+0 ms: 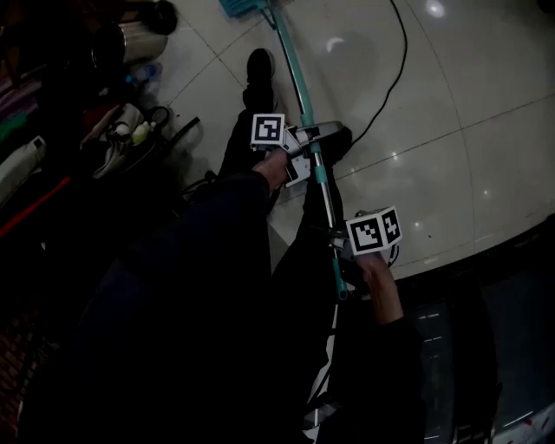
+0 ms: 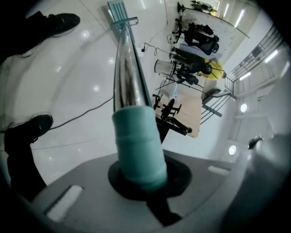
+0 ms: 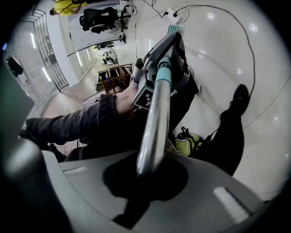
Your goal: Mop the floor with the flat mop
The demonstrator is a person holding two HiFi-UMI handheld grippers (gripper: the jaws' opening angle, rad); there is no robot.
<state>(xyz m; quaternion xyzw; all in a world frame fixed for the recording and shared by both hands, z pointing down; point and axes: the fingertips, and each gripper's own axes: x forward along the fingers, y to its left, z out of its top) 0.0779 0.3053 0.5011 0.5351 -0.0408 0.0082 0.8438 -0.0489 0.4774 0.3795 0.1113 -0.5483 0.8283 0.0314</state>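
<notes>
teal mop (image 2: 136, 145) in left claw (image 2: 138, 178); head (image 2: 120, 11) seems clear only there.

The floor (image 1: 451, 104) is glossy pale tile crossed by thin grout lines, with spots of lamp glare. The flat mop (image 1: 295, 74) rests its teal head on it at the far edge. A black cable (image 1: 404, 61) snakes over the tiles beside the mop, and the person's black shoe (image 1: 259, 66) stands near. At the left, a steel pot (image 1: 139, 42) and dim clutter crowd the tiles.
</notes>
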